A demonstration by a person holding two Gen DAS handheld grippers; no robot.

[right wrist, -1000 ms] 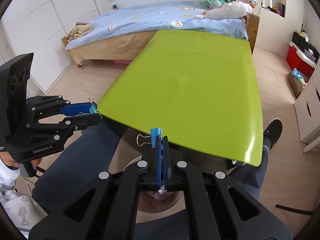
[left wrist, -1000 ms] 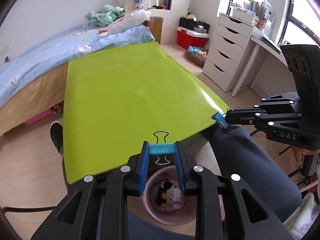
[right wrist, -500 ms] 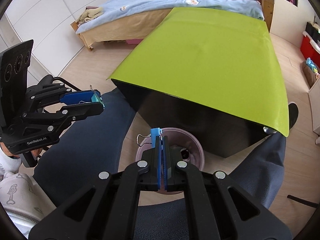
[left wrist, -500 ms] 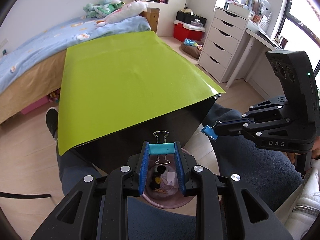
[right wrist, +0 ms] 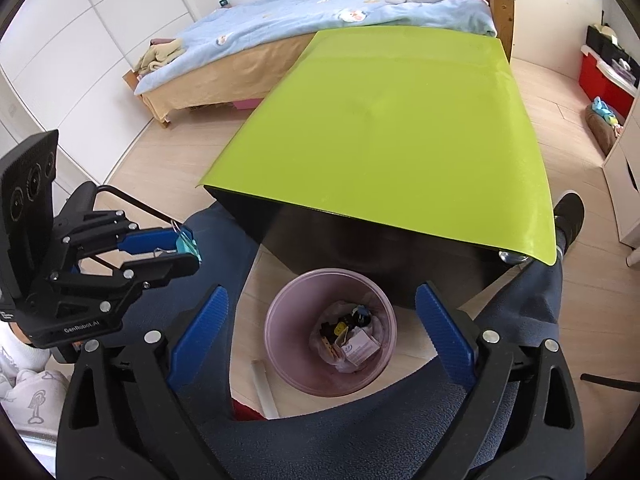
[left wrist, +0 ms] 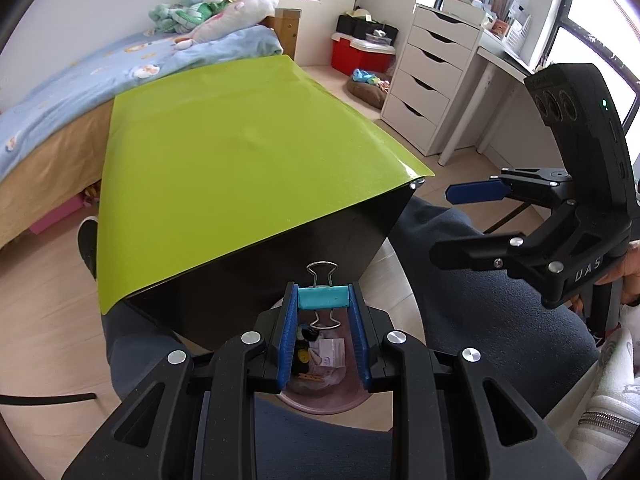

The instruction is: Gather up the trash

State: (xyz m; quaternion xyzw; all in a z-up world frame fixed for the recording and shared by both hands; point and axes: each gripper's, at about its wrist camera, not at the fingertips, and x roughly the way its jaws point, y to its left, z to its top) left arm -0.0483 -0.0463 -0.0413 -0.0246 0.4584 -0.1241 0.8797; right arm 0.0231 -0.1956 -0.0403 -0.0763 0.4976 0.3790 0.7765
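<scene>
My left gripper (left wrist: 323, 300) is shut on a teal binder clip (left wrist: 322, 297) and holds it above a pink trash bin (left wrist: 320, 396). The bin (right wrist: 280, 320) stands on the floor between the person's legs, in front of the table, with paper scraps and small trash inside. My right gripper (right wrist: 320, 334) is open and empty, directly over the bin. In the left wrist view the right gripper (left wrist: 456, 220) is at the right, jaws apart. In the right wrist view the left gripper (right wrist: 188, 250) with the clip (right wrist: 188, 245) is at the left.
A table with a lime green top (left wrist: 224, 160) and black front fills the middle; it also shows in the right wrist view (right wrist: 392, 120). A bed (left wrist: 80, 76) lies behind, white drawers (left wrist: 428, 80) and a desk at the right. The person's legs (left wrist: 500, 320) flank the bin.
Both grippers have moved back from the table edge to above the bin. My right gripper was shut on a blue clip; now it is open and the clip is gone from it.
</scene>
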